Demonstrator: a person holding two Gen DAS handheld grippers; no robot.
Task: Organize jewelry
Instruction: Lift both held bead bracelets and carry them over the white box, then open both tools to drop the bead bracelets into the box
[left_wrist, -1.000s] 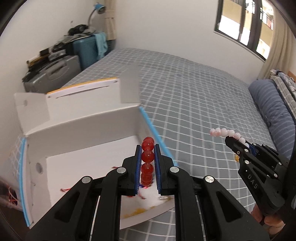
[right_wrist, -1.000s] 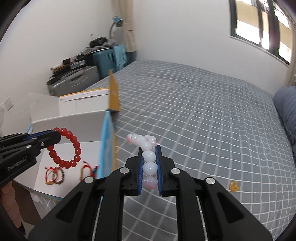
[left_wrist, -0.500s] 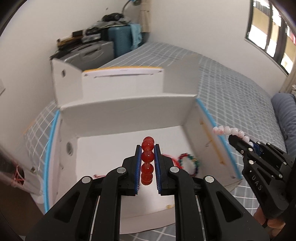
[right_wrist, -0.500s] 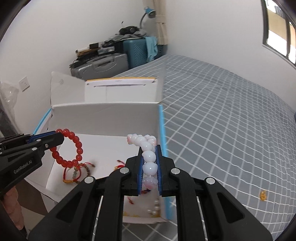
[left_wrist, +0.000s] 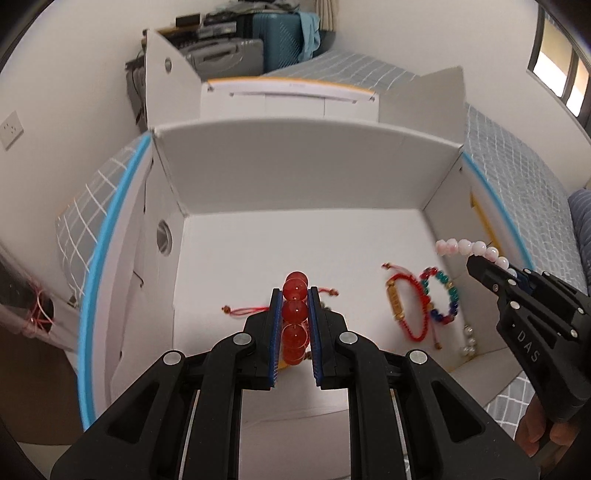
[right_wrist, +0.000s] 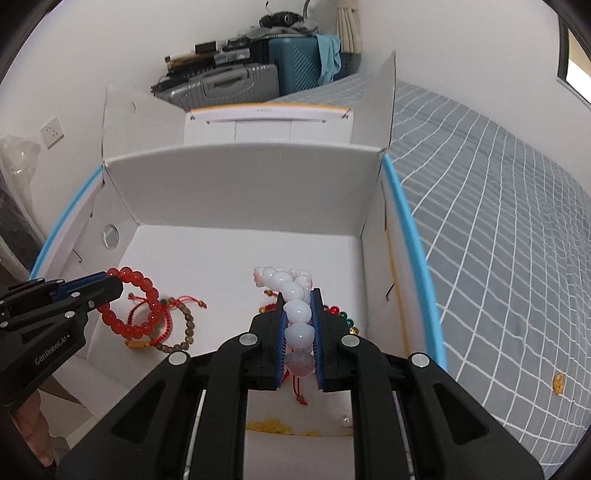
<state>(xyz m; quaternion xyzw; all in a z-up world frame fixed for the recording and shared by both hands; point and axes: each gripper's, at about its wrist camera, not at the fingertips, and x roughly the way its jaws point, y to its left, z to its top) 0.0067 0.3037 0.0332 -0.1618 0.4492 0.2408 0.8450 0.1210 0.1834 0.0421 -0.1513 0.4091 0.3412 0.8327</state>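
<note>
Left gripper (left_wrist: 294, 306): clamped on the red bead bracelet (left_wrist: 294, 312), which hangs over the white box floor (left_wrist: 258, 251). Right gripper (right_wrist: 298, 314): clamped on the pale pink bead bracelet (right_wrist: 295, 295), likewise above the floor. Below and beside the claws lie a red cord bracelet (left_wrist: 400, 310), a multicoloured bead bracelet (left_wrist: 443, 295) and a brown bead bracelet (right_wrist: 186, 325).

Advice: lower each claw nearer a bare patch, apart from the pieces beneath, before releasing, so strands do not tangle. A small gold piece (right_wrist: 557, 382) remains on the bedsheet (right_wrist: 498, 221), right of the claw.
</note>
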